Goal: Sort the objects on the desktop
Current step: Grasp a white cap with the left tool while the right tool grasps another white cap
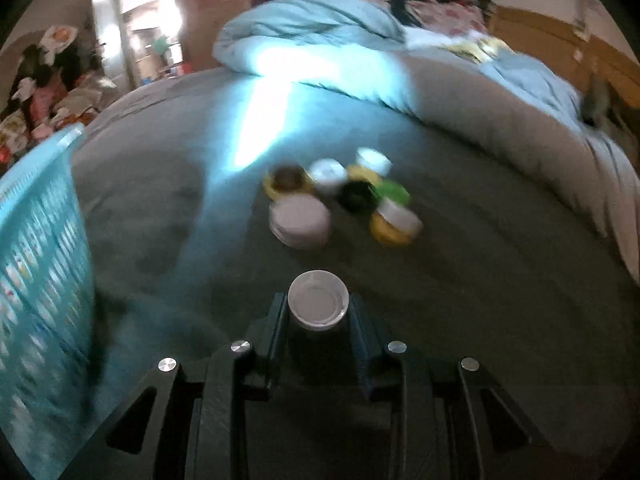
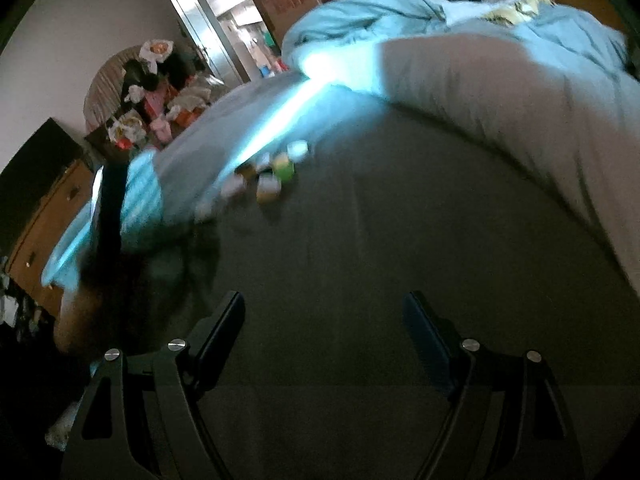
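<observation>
Jar (image 1: 318,312) sits pinched in our left tool (image 1: 318,320), white lid facing us. Our right tool (image 2: 324,332) hangs spread over the bed (image 2: 360,240). We see more jars (image 1: 340,196) clustered ahead.

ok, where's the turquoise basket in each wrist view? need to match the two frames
Left wrist: the turquoise basket fills the left edge, its slatted wall close to the camera, left of the left tongs shut on a white-lidded jar.
Right wrist: the basket lies at mid-left, blurred, beyond the open right tongs.
Shared landmark: the cluster of small jars on the grey bedsheet.
</observation>
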{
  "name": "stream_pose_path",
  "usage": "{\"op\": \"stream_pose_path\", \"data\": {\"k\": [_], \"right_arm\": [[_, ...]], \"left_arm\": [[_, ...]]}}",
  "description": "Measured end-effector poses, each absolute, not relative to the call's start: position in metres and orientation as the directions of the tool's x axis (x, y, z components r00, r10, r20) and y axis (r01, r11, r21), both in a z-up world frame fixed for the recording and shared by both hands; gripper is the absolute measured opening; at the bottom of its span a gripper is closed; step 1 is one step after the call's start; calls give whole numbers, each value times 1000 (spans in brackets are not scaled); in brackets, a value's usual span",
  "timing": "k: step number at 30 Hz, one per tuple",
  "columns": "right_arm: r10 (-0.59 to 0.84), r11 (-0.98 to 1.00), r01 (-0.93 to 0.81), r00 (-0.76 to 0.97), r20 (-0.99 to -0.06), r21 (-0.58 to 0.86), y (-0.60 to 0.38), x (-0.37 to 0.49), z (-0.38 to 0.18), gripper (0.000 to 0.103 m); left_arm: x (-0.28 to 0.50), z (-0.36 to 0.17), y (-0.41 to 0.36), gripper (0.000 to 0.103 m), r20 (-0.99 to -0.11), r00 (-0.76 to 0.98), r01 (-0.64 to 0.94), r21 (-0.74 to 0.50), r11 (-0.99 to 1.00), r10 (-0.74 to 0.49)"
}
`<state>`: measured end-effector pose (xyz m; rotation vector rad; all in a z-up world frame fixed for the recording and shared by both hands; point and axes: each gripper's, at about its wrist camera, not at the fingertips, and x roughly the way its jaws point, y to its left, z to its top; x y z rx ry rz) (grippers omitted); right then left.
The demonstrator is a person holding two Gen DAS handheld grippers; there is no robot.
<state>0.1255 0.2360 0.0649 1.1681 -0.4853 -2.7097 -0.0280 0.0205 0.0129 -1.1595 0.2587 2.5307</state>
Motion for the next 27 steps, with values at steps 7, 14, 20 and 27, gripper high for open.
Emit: {"op": "stream_pose_path", "data": {"k": [7,14,20,27], "right_arm": [[-293,-941,67,-651,-701,332,218,-19,58,69],[-294,-942,48,-600,-744,333,192,-89,29,66],[-236,-967,59,-581,-779,249,177,-109,14,39],[-199,-976,56,-623,-756,211,186,-79,31,26]], "left_arm": [[-32,6,24,32,-768,-595,-386,17,-922,235],[-33,4,18,32,-766,-586,-385,-25,-923,265],[-34,4,17,32,-764,-581,-385,-45,-922,280],[-35,5,17,32,-765,-579,-383,-49,-922,281]]}}
